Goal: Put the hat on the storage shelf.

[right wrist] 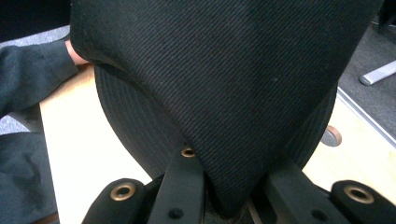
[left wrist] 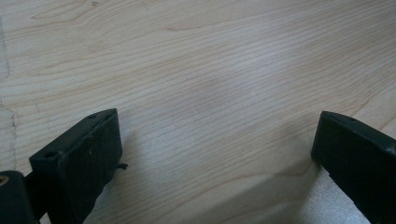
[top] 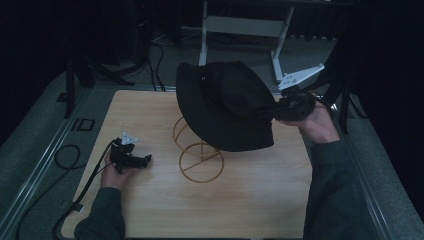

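A black bucket hat (top: 225, 105) hangs in the air over the middle of the wooden table (top: 150, 210), above a gold wire stand (top: 200, 157). My right gripper (top: 280, 111) is shut on the hat's crown fabric (right wrist: 243, 93) at the right side, held up off the table. My left gripper (top: 142, 161) rests low on the table at the left, jaws wide apart with bare wood between the fingers (left wrist: 84, 158).
A white metal frame (top: 240, 25) stands on the floor beyond the table. Black cables (top: 70, 160) trail off the table's left edge. The table's front half is bare wood.
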`<state>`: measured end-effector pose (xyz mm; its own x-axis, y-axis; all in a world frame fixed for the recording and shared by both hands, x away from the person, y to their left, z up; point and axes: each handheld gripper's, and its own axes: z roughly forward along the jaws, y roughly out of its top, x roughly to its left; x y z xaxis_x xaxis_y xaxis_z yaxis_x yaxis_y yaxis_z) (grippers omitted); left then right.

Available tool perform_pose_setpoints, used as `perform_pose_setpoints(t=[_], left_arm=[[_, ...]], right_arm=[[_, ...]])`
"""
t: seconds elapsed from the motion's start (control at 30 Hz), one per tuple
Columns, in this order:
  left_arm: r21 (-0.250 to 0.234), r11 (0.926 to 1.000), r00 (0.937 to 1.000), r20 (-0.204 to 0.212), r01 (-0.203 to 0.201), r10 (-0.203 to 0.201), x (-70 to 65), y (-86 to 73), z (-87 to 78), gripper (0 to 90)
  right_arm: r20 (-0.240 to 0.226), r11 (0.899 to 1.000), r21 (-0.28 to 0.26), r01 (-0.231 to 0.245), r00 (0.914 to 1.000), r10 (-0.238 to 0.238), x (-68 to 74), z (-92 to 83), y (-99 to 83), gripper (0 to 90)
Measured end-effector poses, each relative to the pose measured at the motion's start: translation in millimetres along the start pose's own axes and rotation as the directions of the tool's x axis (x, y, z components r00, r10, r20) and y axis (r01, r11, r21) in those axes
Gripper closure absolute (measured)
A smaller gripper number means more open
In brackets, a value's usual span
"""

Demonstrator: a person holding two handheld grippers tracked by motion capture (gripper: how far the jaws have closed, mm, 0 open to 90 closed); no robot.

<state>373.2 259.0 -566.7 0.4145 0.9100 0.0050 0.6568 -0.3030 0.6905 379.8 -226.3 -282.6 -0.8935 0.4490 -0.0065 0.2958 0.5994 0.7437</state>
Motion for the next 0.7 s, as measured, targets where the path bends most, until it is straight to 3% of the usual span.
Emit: perform_pose_setpoints(t=[0.7], left_arm=[[0.001, 1.0, 1.0, 0.001, 0.001, -0.001, -0.1, 0.0, -0.1, 2.0]], right_arm=[[-0.042, 0.996, 0.068, 0.059, 0.9975, -0.056, 11.6, 28.1, 20.1, 87.0]])
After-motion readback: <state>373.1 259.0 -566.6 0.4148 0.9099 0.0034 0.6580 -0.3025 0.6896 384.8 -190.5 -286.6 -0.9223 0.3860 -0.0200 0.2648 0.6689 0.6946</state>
